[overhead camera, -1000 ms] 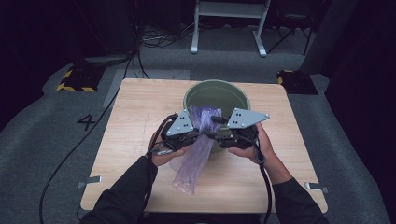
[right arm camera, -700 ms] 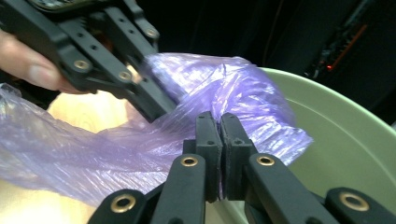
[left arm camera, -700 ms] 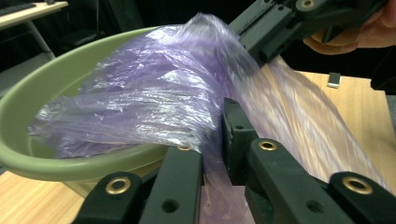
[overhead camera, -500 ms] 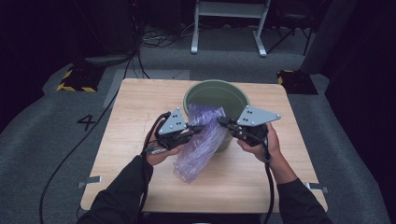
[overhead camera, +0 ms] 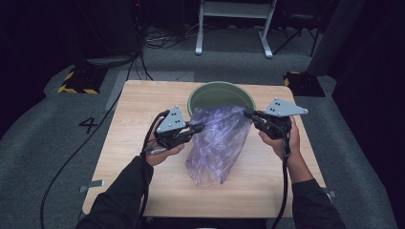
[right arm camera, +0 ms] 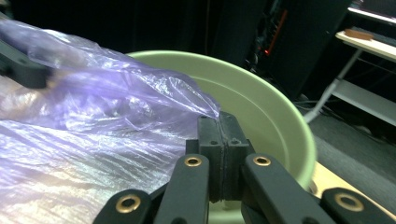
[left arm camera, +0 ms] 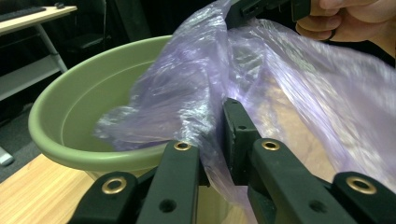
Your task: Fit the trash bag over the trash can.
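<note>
Both grippers have pulled apart, stretching the purple bag open beside the green bucket. Left gripper and right gripper each pinch its rim. Pulling harder could tear the thin plastic.

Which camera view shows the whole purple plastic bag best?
The high view: there the purple plastic bag shows whole, stretched between the left tongs and the right tongs, its lower end on the table. The left gripper view and right gripper view show its pinched edge close up, before the green bucket.
</note>
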